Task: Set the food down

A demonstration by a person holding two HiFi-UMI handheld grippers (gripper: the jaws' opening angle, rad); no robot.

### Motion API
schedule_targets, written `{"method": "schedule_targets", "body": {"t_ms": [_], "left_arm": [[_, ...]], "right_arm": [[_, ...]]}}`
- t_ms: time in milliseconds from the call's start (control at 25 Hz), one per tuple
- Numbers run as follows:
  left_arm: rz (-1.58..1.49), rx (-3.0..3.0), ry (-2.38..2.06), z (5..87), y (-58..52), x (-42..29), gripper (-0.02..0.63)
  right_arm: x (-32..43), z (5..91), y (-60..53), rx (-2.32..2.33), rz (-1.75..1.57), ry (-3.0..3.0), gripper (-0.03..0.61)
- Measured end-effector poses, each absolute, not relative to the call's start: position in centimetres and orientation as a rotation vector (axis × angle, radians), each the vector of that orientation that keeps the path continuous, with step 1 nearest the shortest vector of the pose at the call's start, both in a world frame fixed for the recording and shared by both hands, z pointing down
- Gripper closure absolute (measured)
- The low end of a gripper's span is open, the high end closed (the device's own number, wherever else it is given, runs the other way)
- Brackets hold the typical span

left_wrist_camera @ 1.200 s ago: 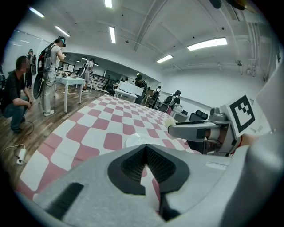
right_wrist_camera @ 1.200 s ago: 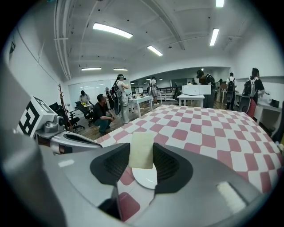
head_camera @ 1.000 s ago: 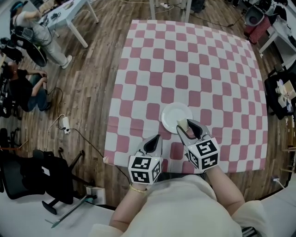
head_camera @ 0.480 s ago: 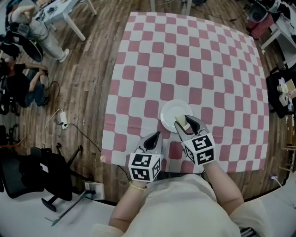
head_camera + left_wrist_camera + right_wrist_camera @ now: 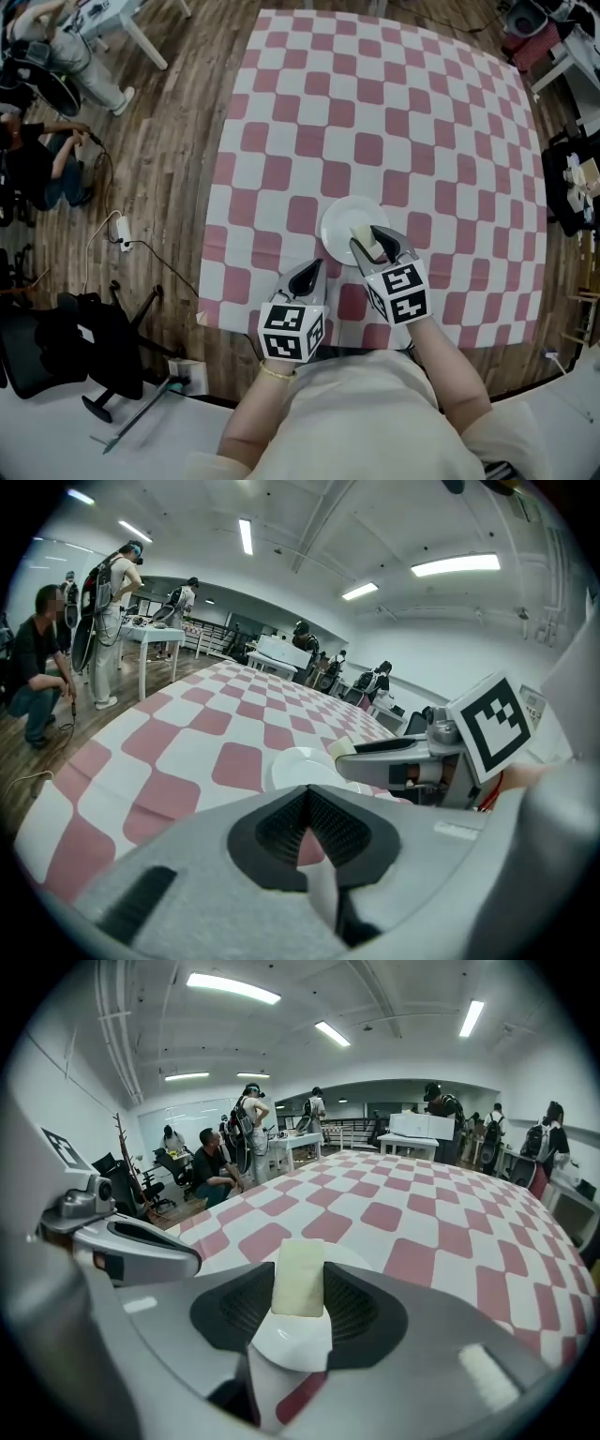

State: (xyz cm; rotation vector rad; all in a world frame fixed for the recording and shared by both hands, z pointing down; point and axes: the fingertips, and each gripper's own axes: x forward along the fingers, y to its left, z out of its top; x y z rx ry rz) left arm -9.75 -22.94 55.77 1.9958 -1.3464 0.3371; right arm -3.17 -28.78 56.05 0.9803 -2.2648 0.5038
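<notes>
A pale block of food [image 5: 298, 1277] is clenched between the jaws of the right gripper [image 5: 372, 244] and is held over the near part of a white plate [image 5: 339, 217] (whether it touches the plate cannot be told). The jaws of the left gripper [image 5: 307, 817] are pressed together with nothing between them, just near and left of the plate. Both grippers are held over the near edge of a red-and-white checked tablecloth [image 5: 375, 112].
</notes>
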Motion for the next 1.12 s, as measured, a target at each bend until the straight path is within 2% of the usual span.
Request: {"method": "schedule_targets", "body": {"t_ms": [1120], "left_arm": [[0.396, 1.961, -1.281, 59.0, -24.4, -8.7, 0.614]], "right_arm": [[-3.3, 61.0, -29.9, 0.873, 0.534, -2.143, 0.408]]}}
